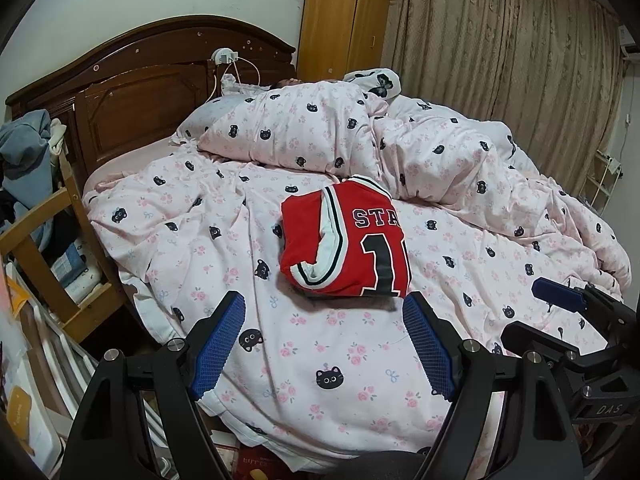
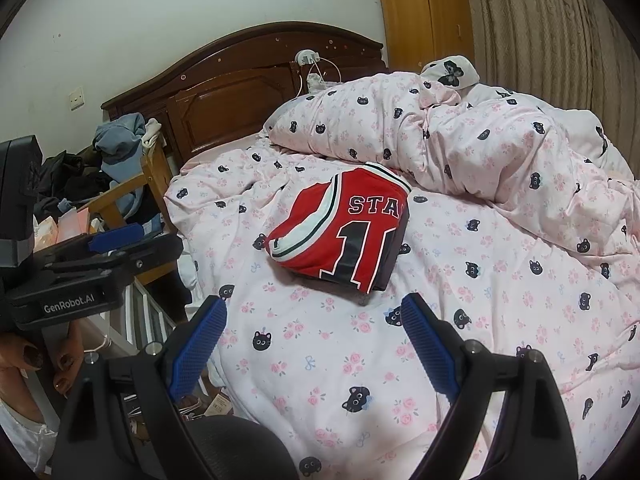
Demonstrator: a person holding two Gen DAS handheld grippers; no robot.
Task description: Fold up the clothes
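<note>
A folded red jersey (image 1: 344,240) with white "STA" lettering and a black numeral lies flat on the pink cat-print bed cover (image 1: 320,360), near the middle of the bed. In the right wrist view the jersey (image 2: 340,236) shows a dark layer under its right edge. My left gripper (image 1: 324,298) is open just short of the jersey's near edge, with nothing between its blue pads (image 1: 220,344). My right gripper (image 2: 314,300) is also open and holds nothing, hovering over the cover in front of the jersey. Each gripper shows at the edge of the other's view.
A heaped duvet (image 1: 400,140) in the same print fills the back and right of the bed. The brown headboard (image 1: 140,92) holds a charger with white cables. A wooden chair (image 2: 132,184) piled with clothes stands left of the bed. A hand (image 2: 36,356) grips the left tool.
</note>
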